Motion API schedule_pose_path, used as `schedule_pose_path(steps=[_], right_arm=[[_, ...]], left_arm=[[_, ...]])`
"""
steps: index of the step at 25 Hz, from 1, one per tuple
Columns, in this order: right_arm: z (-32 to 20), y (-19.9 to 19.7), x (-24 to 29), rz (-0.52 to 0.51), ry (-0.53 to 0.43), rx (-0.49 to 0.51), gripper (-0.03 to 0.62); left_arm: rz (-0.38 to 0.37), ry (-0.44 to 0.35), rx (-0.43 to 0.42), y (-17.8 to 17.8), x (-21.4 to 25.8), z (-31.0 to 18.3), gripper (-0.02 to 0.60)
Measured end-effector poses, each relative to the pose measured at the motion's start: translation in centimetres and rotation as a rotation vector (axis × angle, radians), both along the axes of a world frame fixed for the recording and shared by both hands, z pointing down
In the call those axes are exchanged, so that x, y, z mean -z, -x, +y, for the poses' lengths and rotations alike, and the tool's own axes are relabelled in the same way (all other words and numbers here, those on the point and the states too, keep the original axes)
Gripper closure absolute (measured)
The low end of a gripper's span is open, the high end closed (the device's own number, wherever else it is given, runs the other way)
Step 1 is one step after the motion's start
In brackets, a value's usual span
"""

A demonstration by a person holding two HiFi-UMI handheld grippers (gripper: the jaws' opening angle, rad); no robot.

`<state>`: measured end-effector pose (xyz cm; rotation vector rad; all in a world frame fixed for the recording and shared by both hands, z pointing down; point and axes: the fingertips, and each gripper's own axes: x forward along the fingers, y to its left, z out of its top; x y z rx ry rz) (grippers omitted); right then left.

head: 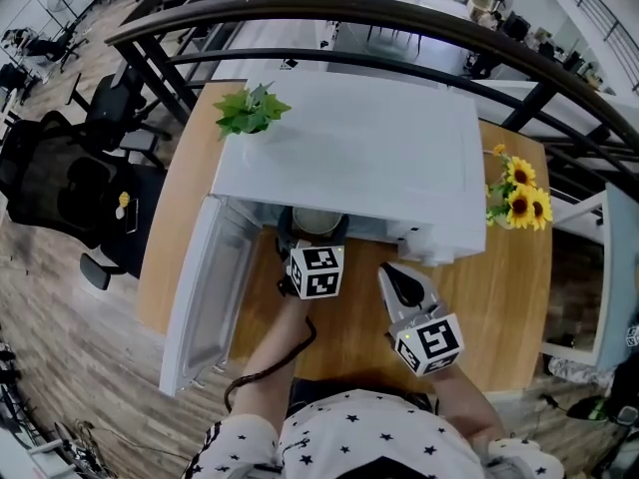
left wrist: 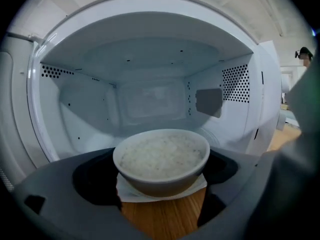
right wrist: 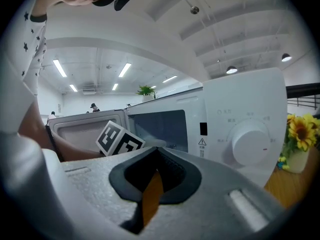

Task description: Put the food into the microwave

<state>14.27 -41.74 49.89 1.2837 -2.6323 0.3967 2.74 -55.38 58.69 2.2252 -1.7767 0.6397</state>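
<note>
A white bowl of rice sits between the jaws of my left gripper, which is shut on it, with a white square sheet under it. The bowl is right at the mouth of the white microwave, above the wooden table edge. In the head view the bowl is half under the microwave's top, held by the left gripper. The door hangs open to the left. My right gripper is shut and empty, before the control panel.
A small green plant stands on the microwave's back left corner. Sunflowers stand on the table to the right of it. Black office chairs are on the floor at the left, and a dark railing arches behind.
</note>
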Motion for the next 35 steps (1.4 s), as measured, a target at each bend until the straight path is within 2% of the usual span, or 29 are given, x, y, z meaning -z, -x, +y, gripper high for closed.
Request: schedule_pose_path(steps=[12, 20, 25, 35], right_arm=[[-0.3, 0.0, -0.3, 0.000, 0.000, 0.013, 0.588], [0.3, -0.3, 0.2, -0.006, -0.007, -0.013, 0.588], [1.2, -0.3, 1.0, -0.005, -0.027, -0.028, 0.588], [5.1, 0.0, 2.5, -0.005, -0.064, -0.056, 0.588]], left_arm=[[-0.016, 0.010, 0.015, 0.1, -0.9, -1.8, 0.101], [-0.012, 0.014, 0.014, 0.1, -0.9, -1.7, 0.101], [0.015, 0.033, 0.003, 0.0, -0.6, -0.6, 0.101], [0.055, -0.016, -0.008, 0.4, 2.8, 4.5, 0.101]])
